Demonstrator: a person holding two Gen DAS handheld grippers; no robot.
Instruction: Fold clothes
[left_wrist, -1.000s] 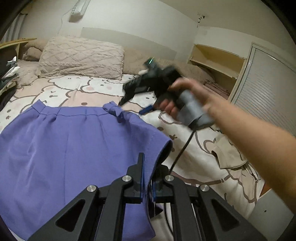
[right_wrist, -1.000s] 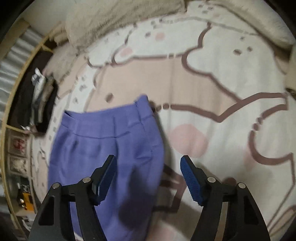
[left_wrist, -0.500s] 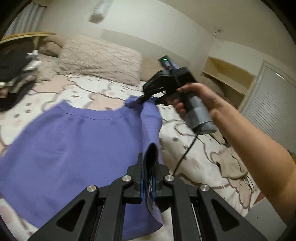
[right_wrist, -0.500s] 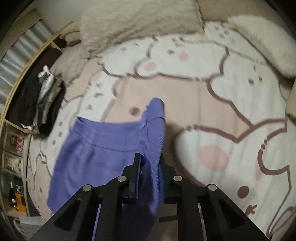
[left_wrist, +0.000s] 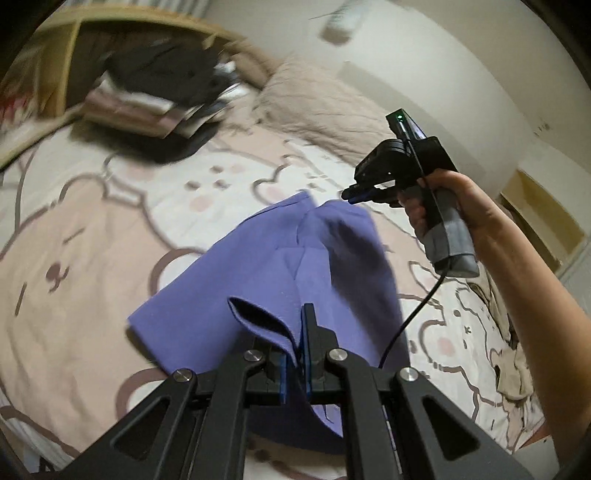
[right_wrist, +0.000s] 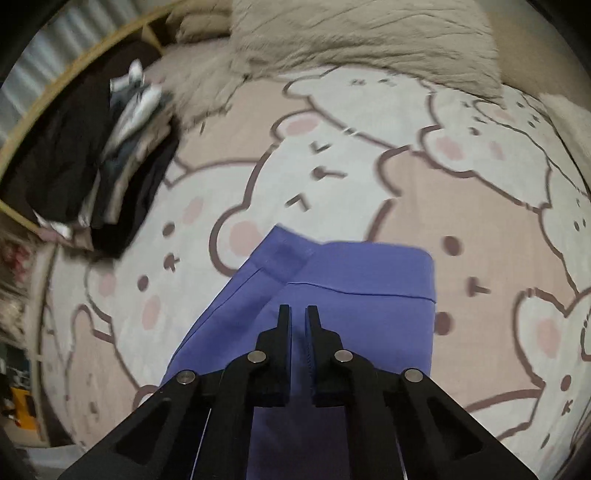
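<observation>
Purple garment (left_wrist: 258, 295) lies folded on the bed (left_wrist: 92, 229). Left view: left tongs (left_wrist: 295, 354) clamp a fold of its edge; the right tongs (left_wrist: 354, 194), held in a hand (left_wrist: 454, 206), are above the far end. Right view: right tongs (right_wrist: 298, 325) closed narrow over the waistband, fabric between them; a grip cannot be confirmed.

left gripper (left_wrist: 295, 347): black arms, silver screws, blue pads | right gripper (right_wrist: 298, 325): black, grey-wrapped handle, green LED, black cable | forearm bare
</observation>
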